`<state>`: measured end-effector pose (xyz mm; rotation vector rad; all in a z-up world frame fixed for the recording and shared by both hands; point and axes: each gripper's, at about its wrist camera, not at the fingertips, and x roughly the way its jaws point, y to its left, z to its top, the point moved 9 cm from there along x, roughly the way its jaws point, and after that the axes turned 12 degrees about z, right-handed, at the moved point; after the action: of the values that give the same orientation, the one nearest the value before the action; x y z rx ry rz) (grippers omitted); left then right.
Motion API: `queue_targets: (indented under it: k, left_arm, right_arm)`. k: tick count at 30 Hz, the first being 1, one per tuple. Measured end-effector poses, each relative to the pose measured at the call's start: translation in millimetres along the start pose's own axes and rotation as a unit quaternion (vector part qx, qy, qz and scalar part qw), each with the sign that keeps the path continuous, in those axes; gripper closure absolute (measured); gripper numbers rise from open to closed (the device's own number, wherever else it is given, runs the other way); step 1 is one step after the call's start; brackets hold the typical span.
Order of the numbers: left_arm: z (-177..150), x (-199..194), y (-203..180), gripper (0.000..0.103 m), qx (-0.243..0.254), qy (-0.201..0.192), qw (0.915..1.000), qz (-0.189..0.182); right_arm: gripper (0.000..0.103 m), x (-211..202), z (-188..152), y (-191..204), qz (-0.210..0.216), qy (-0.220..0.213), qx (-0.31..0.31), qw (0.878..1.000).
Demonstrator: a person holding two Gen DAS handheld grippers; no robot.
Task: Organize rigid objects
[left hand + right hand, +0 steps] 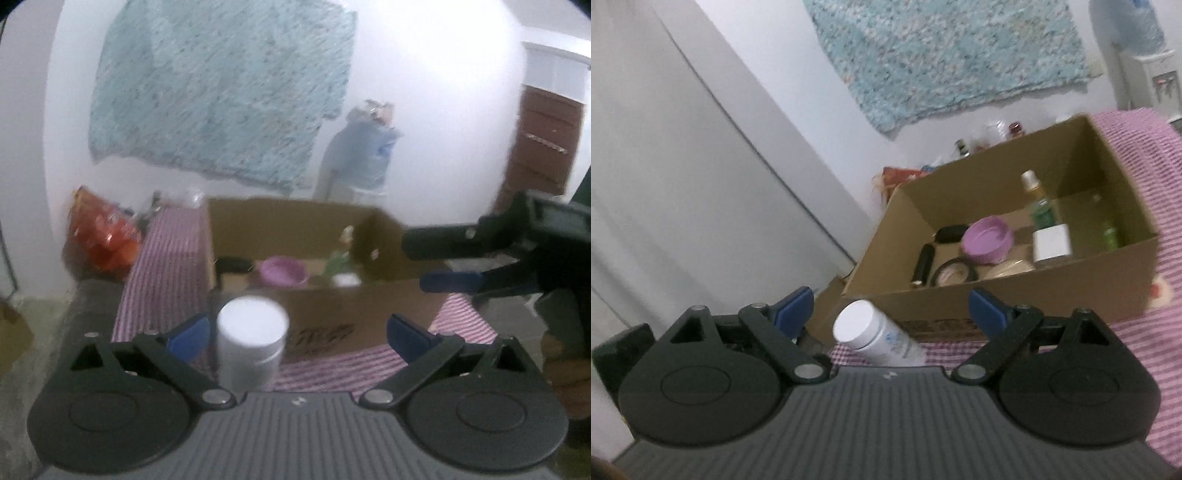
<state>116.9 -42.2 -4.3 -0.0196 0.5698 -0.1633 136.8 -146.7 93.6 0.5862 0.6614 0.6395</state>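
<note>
Left wrist view shows the left gripper [295, 332] with its blue pads spread wide apart, and the white bottle [252, 347] standing on the striped cloth [369, 365] between them, hard against the pad at 9 o'clock and well clear of the pad at 3 o'clock. Nothing is clamped yet. The cardboard box [332, 321] sits just behind the bottle at 12 o'clock, already holding a purple bowl [282, 271] and a few bottles.

Right wrist view shows the right gripper [890, 310] also spread open and holding nothing, with the same white bottle [875, 332] low between its fingers and the open box [1015, 295] beyond it toward 1 o'clock.

The chief risk, as I judge it, is the off-centre position. If the left jaws close from here, the far pad sweeps a long way before contact and may shove or tip the bottle, which looks light and smooth, toward the box wall. The picture is blurred, so I cannot tell whether the near pad is already touching it. A second risk is the two grippers crowding one another, since the right one reaches in at 3 o'clock of the left view. Lifting too low would also catch the box rim.
</note>
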Motion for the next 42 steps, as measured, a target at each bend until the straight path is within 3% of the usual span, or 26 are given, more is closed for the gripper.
queue_targets:
  k: [9, 17, 19, 25, 42]
  left_arm:
    - [-15, 33, 15, 0.002, 0.012, 0.012, 0.9994, 0.03]
    - [-20, 50, 13, 0.011, 0.019, 0.021, 0.9994, 0.018]
    - [-20, 53, 14, 0.015, 0.021, 0.021, 0.9994, 0.019]
    - [-26, 56, 15, 0.045, 0.01, 0.032, 0.9992, 0.022]
    - [-24, 44, -18, 0.049, 0.028, 0.036, 0.999, -0.006]
  right_arm:
    - [0.016, 62, -9, 10, 0.009, 0.044, -0.001, 0.999]
    - [0.038, 97, -14, -7, 0.003, 0.056, 0.035, 0.998]
    - [0.042, 101, -17, -7, 0.01, 0.062, 0.04, 0.997]
    - [0.056, 111, -23, -4, 0.022, 0.077, 0.042, 0.996]
    - [0.056, 76, -24, -9, 0.019, 0.062, 0.039, 0.997]
